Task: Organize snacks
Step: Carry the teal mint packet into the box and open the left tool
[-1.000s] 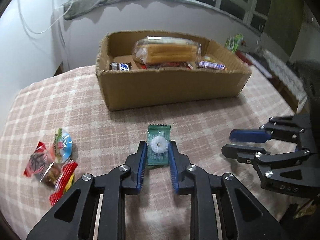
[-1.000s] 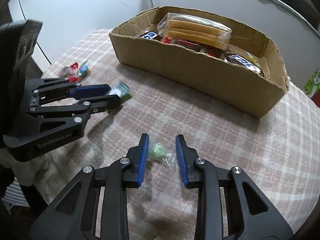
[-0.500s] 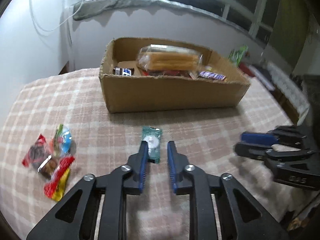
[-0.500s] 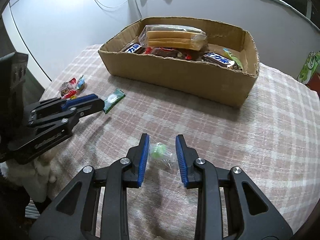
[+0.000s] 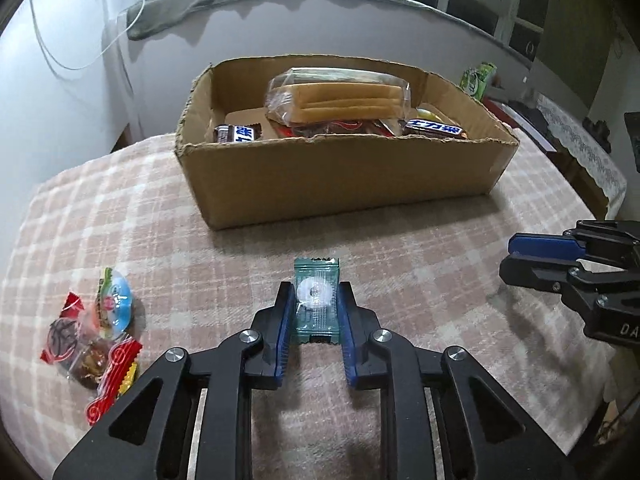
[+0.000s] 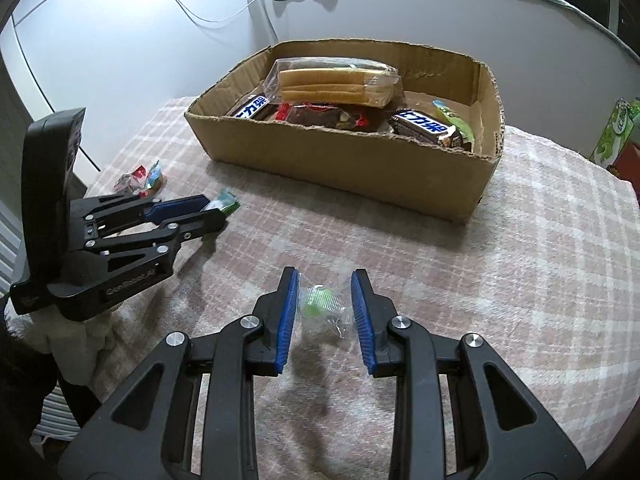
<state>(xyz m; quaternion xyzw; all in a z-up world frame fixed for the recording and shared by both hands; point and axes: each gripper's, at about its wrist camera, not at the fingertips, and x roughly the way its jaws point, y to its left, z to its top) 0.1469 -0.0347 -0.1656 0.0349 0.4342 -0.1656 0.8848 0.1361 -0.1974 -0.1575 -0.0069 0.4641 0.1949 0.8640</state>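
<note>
Covering the whole work surface, a pink and white checked cloth (image 5: 168,240) carries everything else. On its far side sits an open cardboard box (image 5: 340,176), already filled with a clear bag of wafer biscuits (image 5: 340,96) lying on top of several chocolate bars (image 6: 428,128) and other dark wrappers. The left gripper (image 5: 316,300) points down at the cloth in front of the box, and its blue pads are pressed against both sides of a small green sachet holding a white ring sweet (image 5: 316,298); from the right wrist view that sachet sticks out past the fingertips (image 6: 224,204). The right gripper (image 6: 324,300) is nearly closed, with a clear wrapper holding a green sweet (image 6: 322,304) between its blue pads; the crinkled ends of the wrapper meet both pads, so it appears to be held, just above the cloth. Off to the left of the left gripper, well apart from the box, a small heap of wrapped sweets (image 5: 96,332) in red, blue and yellow lies on the cloth.
</note>
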